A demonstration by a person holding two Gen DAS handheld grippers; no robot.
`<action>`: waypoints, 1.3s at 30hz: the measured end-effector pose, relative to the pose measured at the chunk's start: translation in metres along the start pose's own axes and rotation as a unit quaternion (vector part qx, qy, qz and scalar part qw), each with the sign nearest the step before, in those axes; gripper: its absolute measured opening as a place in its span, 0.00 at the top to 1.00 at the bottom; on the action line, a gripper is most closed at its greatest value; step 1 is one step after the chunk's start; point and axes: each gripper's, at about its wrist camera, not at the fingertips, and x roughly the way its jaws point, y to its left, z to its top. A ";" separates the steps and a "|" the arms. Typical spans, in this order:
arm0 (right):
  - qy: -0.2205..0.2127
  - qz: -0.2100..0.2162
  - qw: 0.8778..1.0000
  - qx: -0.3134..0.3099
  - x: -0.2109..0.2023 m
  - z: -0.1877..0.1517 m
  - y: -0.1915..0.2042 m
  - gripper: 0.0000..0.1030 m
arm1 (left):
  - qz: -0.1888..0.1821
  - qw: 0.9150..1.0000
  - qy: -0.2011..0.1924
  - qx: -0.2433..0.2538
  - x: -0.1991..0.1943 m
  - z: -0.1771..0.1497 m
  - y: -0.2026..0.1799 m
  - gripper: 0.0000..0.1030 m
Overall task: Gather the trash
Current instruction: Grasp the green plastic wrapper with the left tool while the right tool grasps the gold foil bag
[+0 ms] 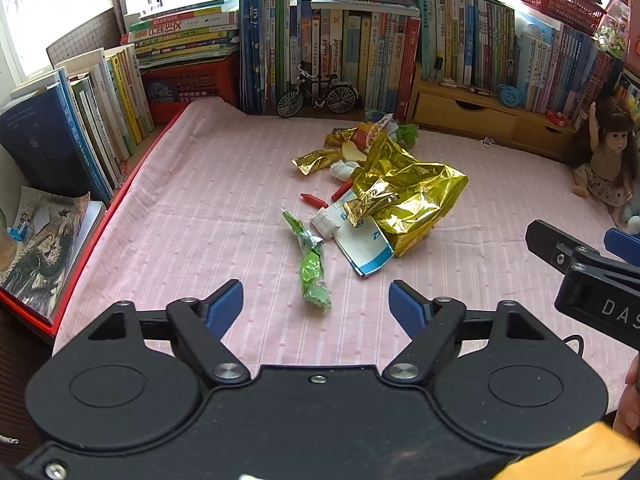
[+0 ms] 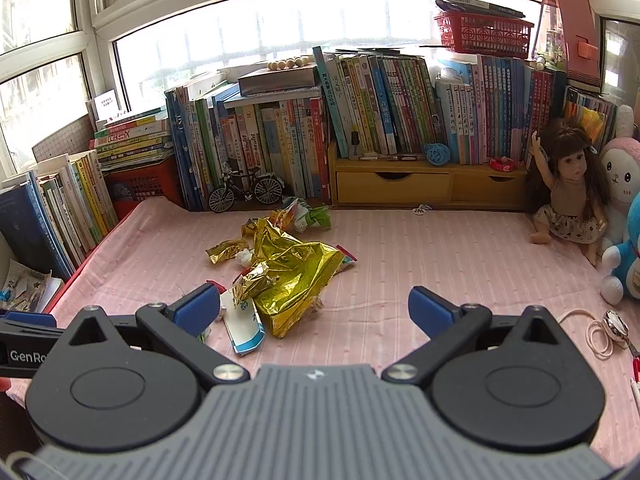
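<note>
left tongs (image 1: 316, 304): released, blue pads spread wide, nothing between them, held above the pink striped cloth (image 1: 192, 216) on the counter.
right tongs (image 2: 314, 310): released, pads wide apart, empty; in the left wrist view they show at the right edge, beside the left tongs.
green wrapper (image 1: 310, 264): crumpled, lies on the cloth just ahead of the left tongs, in line with the gap between the pads, apart from them.
gold foil bag (image 1: 408, 196): large, creased, ahead and to the right of the left tongs; ahead of the right tongs, nearer their left pad.
small gold wrapper (image 1: 370, 200): rests on the gold foil bag's near edge.
blue-and-white carton (image 1: 364, 248): flattened, partly under the gold foil bag.
white paper scrap (image 1: 325, 222): touching the carton's left side.
red pieces (image 1: 314, 200): two, small, beyond the green wrapper.
further wrappers (image 1: 360, 144): a mixed heap behind the gold foil bag.
model bicycle (image 1: 318, 94): stands at the far edge, against the row of books (image 1: 344, 44).
doll (image 2: 568, 192): seated far right of the right tongs.
</note>
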 end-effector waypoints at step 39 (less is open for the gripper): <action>0.150 0.041 0.986 0.053 0.238 0.011 -0.034 0.28 | 0.011 0.988 0.046 -0.147 0.195 0.014 0.026 0.54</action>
